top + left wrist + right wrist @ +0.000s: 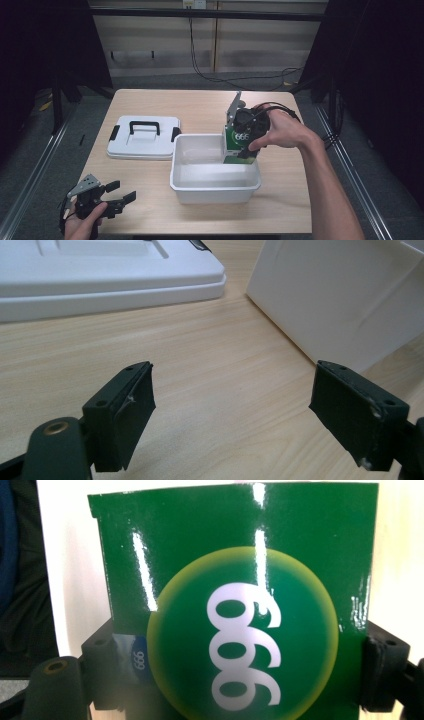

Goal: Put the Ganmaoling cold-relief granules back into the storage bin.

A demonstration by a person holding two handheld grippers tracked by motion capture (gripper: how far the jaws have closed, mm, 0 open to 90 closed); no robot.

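Reading "999": green box [235,605] label

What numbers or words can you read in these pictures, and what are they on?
"999" in big white digits, seen rotated, in the yellow-edged circle on the green box held in the right gripper.
"999" again, tiny and white, on the blue patch on the box's side by one of the jaws.
White digits on the green box in the high view: too blurred to read.
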